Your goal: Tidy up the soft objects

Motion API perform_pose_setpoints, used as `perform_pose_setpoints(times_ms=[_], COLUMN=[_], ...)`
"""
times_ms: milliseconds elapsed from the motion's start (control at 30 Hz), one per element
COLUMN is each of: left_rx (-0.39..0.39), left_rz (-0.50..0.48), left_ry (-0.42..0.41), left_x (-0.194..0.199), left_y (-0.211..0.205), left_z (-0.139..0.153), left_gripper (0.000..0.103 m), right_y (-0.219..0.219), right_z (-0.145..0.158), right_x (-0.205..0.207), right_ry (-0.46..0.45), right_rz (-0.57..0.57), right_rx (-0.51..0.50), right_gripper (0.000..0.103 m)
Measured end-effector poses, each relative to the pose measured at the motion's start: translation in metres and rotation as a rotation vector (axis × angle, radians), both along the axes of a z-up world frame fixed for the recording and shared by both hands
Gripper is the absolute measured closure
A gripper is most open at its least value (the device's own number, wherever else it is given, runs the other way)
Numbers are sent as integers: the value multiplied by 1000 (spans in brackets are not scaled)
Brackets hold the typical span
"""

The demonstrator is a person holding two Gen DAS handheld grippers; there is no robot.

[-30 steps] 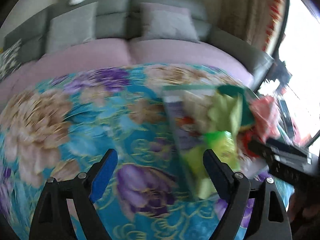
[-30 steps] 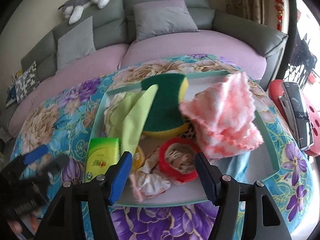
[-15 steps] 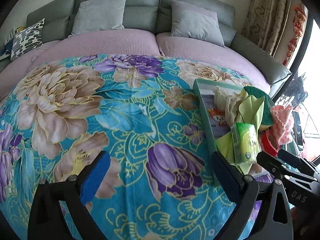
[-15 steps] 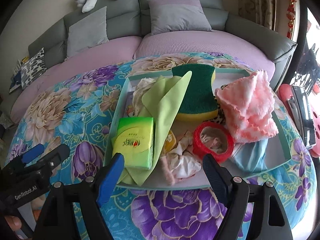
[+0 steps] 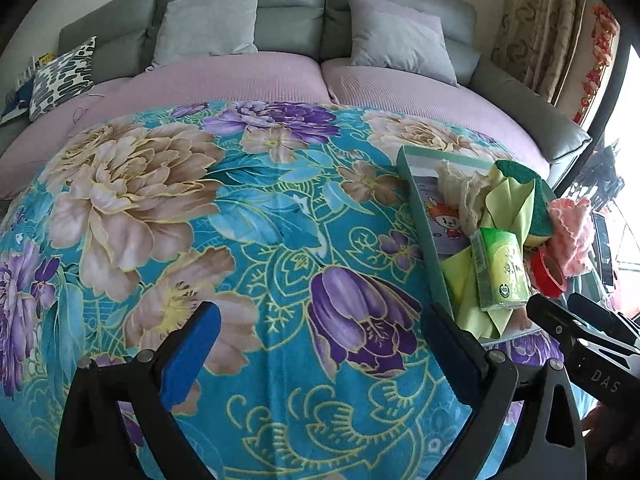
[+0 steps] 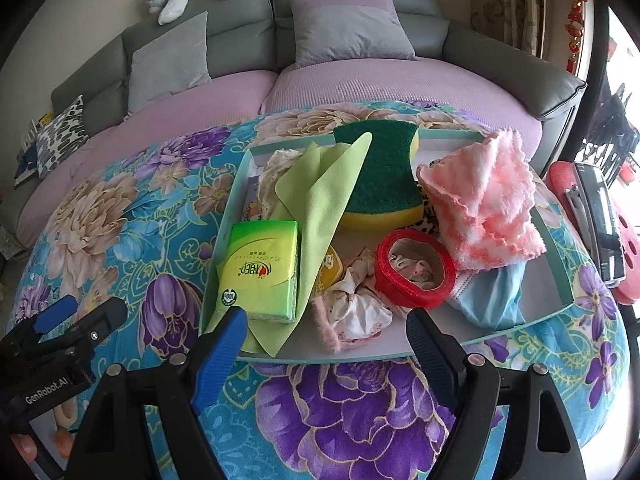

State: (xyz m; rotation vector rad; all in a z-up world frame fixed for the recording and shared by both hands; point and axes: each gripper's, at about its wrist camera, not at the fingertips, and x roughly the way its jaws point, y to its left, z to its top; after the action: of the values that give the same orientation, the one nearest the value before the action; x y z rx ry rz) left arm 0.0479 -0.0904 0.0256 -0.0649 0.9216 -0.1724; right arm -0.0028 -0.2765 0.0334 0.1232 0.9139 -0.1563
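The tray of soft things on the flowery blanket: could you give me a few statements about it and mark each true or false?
1. The green tissue pack lies at the tray's left end. True.
2. The right gripper is clamping the pink fluffy cloth. False: its fingers are spread open and hold nothing.
3. The sponge has a green top and a yellow underside. True.
4. The red tape roll sits on the sofa. False: it is in the tray.
5. The left gripper hovers open over bare blanket. True.
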Motion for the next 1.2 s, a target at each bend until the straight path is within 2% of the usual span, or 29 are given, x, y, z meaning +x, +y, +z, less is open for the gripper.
perform_pose_setpoints(times_ms=[200, 767, 1200], left_rx=[0, 50, 67], left_rz=[-11, -12, -10], left_ry=[32, 7, 38], left_x=[2, -2, 0], left_y=[-2, -5, -7], left_z=[-5, -1, -6], left_gripper=[3, 3, 3], right_y=[-1, -1, 0], right_z=[-1, 4, 3], right_x=[0, -5, -3], right_ry=[5, -1, -2], right_rz=[-5, -9, 6], right_rx=[-7, -23, -16], right_gripper=[19, 19, 19])
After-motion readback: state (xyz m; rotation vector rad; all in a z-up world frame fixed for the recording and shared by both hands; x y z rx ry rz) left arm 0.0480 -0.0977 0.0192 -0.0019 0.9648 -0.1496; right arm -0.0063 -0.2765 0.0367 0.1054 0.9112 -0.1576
